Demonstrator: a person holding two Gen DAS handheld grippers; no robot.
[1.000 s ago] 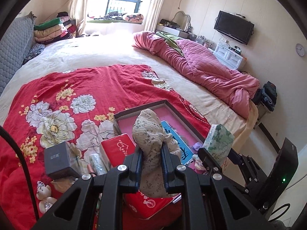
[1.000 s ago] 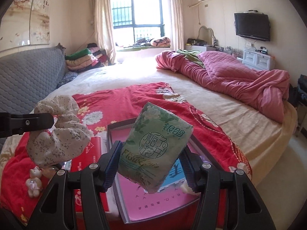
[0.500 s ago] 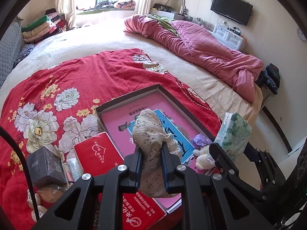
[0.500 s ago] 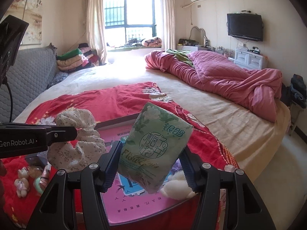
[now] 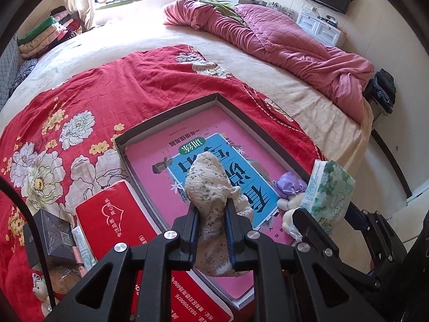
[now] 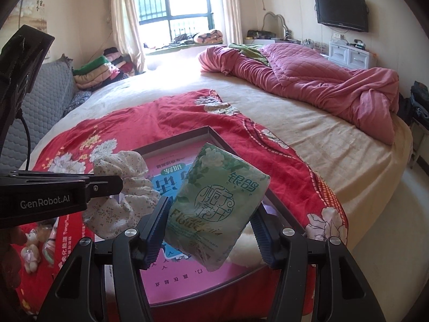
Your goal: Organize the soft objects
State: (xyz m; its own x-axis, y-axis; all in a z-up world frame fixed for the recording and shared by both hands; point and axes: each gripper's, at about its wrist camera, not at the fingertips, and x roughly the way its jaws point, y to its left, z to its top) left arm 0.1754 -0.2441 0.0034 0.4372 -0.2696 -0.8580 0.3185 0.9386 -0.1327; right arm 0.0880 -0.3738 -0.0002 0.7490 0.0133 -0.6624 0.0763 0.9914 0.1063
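My left gripper (image 5: 211, 212) is shut on a bunched floral cloth (image 5: 207, 182) and holds it above the shallow dark-rimmed box (image 5: 171, 112) with a pink floor and a blue book. The cloth also shows in the right wrist view (image 6: 120, 187). My right gripper (image 6: 211, 222) is shut on a green tissue pack (image 6: 217, 206), held above the box's near right part; the pack also shows in the left wrist view (image 5: 329, 190). A purple soft toy (image 5: 291, 187) and a white plush (image 5: 288, 214) lie in the box's right corner.
A red packet (image 5: 118, 222), a dark small box (image 5: 51, 230), a tube and a small bear toy (image 5: 40, 292) lie left of the box on the red floral blanket (image 5: 107, 86). A pink quilt (image 5: 295, 40) is bunched at the far right. The bed edge drops off to the right.
Both grippers have moved forward and up over the box, still holding the cloth and the tissue pack. The box now sits directly under the cloth.
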